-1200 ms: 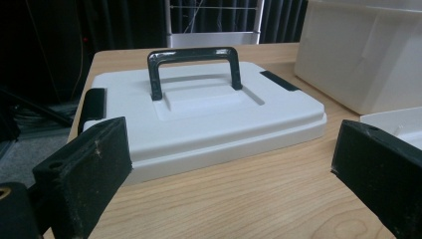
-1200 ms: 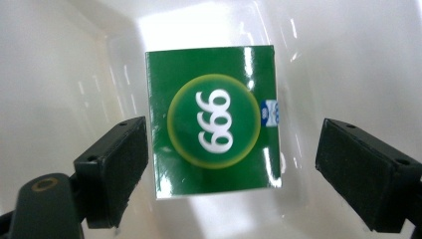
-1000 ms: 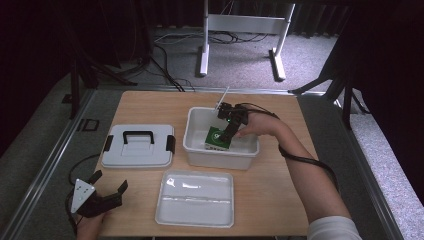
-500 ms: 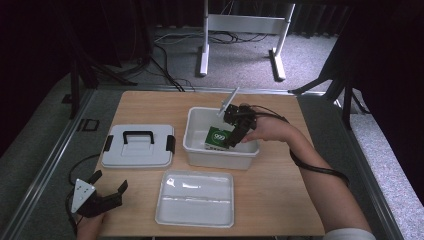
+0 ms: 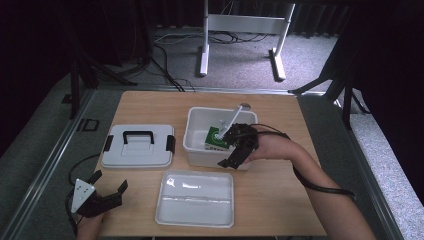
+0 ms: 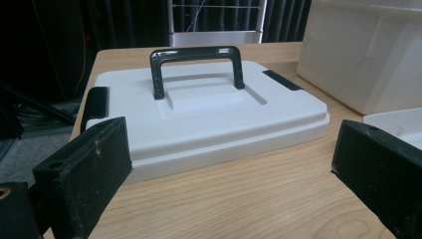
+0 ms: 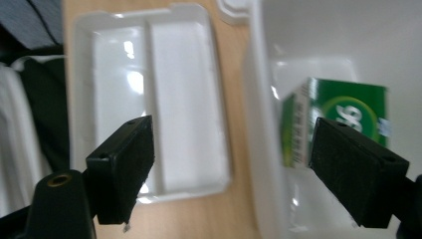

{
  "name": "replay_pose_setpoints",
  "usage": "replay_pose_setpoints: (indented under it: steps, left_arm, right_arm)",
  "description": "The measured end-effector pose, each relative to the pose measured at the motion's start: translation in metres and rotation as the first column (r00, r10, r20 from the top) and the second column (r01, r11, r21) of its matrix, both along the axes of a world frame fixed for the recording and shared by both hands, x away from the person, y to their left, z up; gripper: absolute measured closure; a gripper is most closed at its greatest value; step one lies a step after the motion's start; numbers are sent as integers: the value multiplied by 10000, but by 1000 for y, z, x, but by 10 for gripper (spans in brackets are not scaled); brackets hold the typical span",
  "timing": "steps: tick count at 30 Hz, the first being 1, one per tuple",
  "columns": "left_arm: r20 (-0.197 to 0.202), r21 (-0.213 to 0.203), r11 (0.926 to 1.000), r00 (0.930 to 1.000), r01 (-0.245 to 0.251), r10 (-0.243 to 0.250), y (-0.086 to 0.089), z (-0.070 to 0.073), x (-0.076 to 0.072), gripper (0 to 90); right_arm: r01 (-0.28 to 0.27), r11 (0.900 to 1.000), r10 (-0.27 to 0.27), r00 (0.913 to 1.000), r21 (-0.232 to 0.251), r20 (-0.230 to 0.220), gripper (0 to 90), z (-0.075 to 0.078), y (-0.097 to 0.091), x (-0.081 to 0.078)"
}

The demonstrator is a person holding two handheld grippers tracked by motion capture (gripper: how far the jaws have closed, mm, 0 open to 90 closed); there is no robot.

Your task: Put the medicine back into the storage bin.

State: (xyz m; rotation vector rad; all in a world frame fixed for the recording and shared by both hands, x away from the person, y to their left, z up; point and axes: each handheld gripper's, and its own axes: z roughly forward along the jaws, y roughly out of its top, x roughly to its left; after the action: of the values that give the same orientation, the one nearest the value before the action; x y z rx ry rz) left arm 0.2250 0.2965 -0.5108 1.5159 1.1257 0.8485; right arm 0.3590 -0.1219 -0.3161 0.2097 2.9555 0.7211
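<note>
The right tongs [image 5: 231, 152] gape empty, straddling the white bin [image 5: 196, 131]'s front wall at frame centre — green box [image 7: 343, 127] inside, tray [image 5: 195, 197] below. Lower left, the left tongs [image 5: 107, 187] gape too; their view faces the handled lid [image 6: 209, 112].

A green carton [image 5: 216, 138] with a white logo sits in a white bin [image 5: 196, 131]; the lid [image 5: 139, 151] is white, black-handled.

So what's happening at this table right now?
A person works with a handheld gripper in each hand. The right gripper is open at the near wall of a white bin; one jaw is inside, the other outside. A green box sits in the bin. The left gripper rests open at the table's near left corner, facing a white lid with a black handle. A shallow white tray lies in front.
</note>
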Motion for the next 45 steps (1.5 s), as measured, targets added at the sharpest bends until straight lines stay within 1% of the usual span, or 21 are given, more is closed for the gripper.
replay_pose_setpoints:
  steps: [1,3,7,10,11,13,16,22,23,24,25,26,28,30,31,35,36,38,40,43,45]
  left_arm:
    - [-1,4,10000,10000,1,-1,0,0,0,21]
    - [-2,-5,10000,10000,-8,8,0,0,0,21]
    - [-4,10,10000,10000,-6,6,0,0,0,21]
    - [17,4,10000,10000,17,-17,0,0,0,21]
    - [17,4,10000,10000,17,-17,0,0,0,21]
    - [15,18,10000,10000,34,-34,-1,0,0,21]
    - [2,-3,10000,10000,37,-37,0,0,0,20]
    - [18,34,10000,10000,26,-26,-1,0,0,20]
    - [18,34,10000,10000,26,-26,-1,0,0,21]
    - [13,16,10000,10000,37,-37,-1,0,0,21]
    - [10,19,10000,10000,43,-43,0,0,0,20]
    - [3,3,10000,10000,43,-43,0,0,0,20]
    - [6,1,10000,10000,55,-55,0,0,0,21]
    - [8,-1,10000,10000,71,-71,0,0,0,21]
    - [6,0,10000,10000,71,-71,0,0,0,20]
    - [14,10,10000,10000,81,-82,0,0,0,20]
    - [15,12,10000,10000,80,-80,0,0,0,20]
    - [26,17,10000,10000,77,-77,0,0,0,20]
    - [28,23,10000,10000,73,-73,0,0,0,20]
    - [29,30,10000,10000,79,-79,0,0,0,21]
    - [27,32,10000,10000,73,-73,0,0,0,20]
  right_arm:
    - [-17,9999,18,10000,120,-80,175,-1,0,-3]
    - [-138,9999,138,9999,27,6,181,-6,2,-10]
    - [-458,9988,457,9989,-146,-93,186,-19,7,-23]
    - [-584,9983,585,9976,57,-359,187,-27,9,-25]
    - [-584,9983,585,9976,57,-359,187,-27,9,-25]
    - [-675,9977,677,9972,79,-332,198,-36,11,-29]
    - [-919,9956,928,9944,192,-501,214,-45,16,-35]
    - [-1270,9919,1267,9901,0,-610,236,-69,29,-47]
    - [-1270,9919,1267,9901,0,-610,236,-69,29,-47]
    - [-1303,9915,1300,9900,-22,-553,259,-73,31,-48]
    - [-1419,9897,1410,9890,-189,-443,303,-85,36,-50]
    - [-1419,9897,1407,9888,-203,-502,343,-89,37,-50]
    - [-1491,9882,1465,9869,-352,-681,367,-98,41,-49]
    - [-1603,9853,1552,9844,-594,-826,409,-105,46,-50]
    - [-1680,9838,1624,9829,-619,-872,415,-108,48,-51]
    - [-1840,9806,1760,9783,-671,-1095,525,-118,56,-55]
    - [-1871,9793,1787,9783,-771,-1051,548,-121,58,-56]
    - [-1905,9774,1847,9804,-918,-685,598,-125,61,-58]
    - [-1800,9792,1740,9824,-938,-685,652,-129,64,-57]
    - [-1519,9833,1468,9876,-1006,-565,679,-133,66,-55]
    - [-1489,9826,1428,9879,-1107,-611,683,-137,67,-54]
